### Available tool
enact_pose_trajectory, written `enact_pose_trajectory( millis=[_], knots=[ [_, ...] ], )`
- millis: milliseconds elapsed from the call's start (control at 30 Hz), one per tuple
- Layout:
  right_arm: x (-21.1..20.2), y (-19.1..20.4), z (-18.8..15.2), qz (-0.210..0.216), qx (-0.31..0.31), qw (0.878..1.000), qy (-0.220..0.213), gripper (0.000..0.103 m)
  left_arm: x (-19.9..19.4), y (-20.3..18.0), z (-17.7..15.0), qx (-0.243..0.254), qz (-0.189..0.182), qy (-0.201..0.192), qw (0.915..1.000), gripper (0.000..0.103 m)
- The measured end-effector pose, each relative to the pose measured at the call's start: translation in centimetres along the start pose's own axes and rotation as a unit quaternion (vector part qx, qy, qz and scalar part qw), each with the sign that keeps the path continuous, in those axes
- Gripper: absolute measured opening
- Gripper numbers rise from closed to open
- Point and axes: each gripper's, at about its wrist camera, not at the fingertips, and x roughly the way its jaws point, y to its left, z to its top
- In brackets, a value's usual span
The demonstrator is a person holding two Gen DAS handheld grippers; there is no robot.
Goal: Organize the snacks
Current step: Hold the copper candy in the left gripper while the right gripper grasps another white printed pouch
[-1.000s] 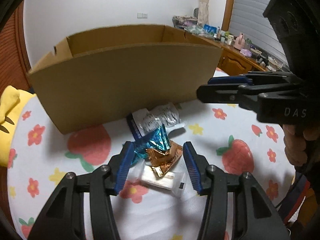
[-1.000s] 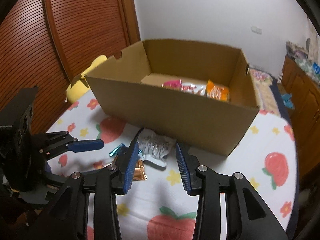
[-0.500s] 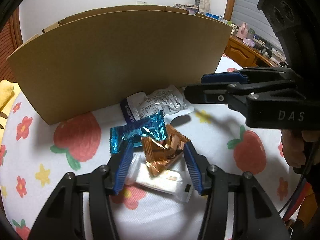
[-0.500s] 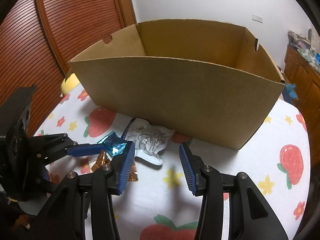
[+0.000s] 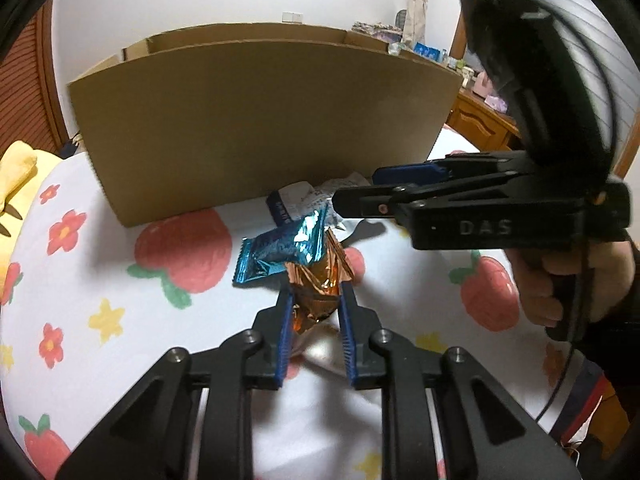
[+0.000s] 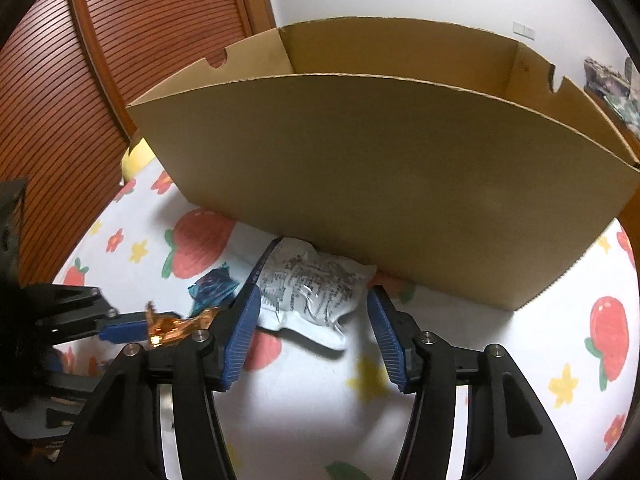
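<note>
My left claw pinches the copper wrapper; my right claw hangs spread over the white pouch.

The copper foil snack sits squeezed between my left claw's blue pads, its upper end under the blue foil snack lying on the strawberry-print cloth. Under my left claw a clear-wrapped pale packet shows, partly hidden. My right claw is wide, its pads on either side of the white printed pouch, which rests on the cloth just in front of the cardboard box; I cannot tell whether the pads touch it. The box stands upright behind all the snacks, its inside hidden by the near wall.
</note>
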Motion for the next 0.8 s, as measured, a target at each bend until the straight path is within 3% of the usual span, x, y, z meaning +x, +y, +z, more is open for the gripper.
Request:
enact_pose_trajectory(
  millis=[300, 667, 800],
  knots=[
    [2.2, 0.7, 0.1, -0.014, -0.007, 1.0, 0.015, 0.063, -2.3, 2.4, -0.9, -0.011, -0.002, -0.013, 0.9999, 0.019],
    [2.4, 1.7, -0.6, -0.041, -0.037, 0.998, 0.002, 0.065, -2.3, 2.5, -0.9, -0.024, 0.002, -0.017, 0.9996, 0.019],
    [2.2, 1.9, -0.9, -0.045, -0.041, 0.998, -0.001, 0.055, -2.5, 2.6, -1.0, -0.026, 0.002, -0.017, 0.9995, 0.019]
  ],
)
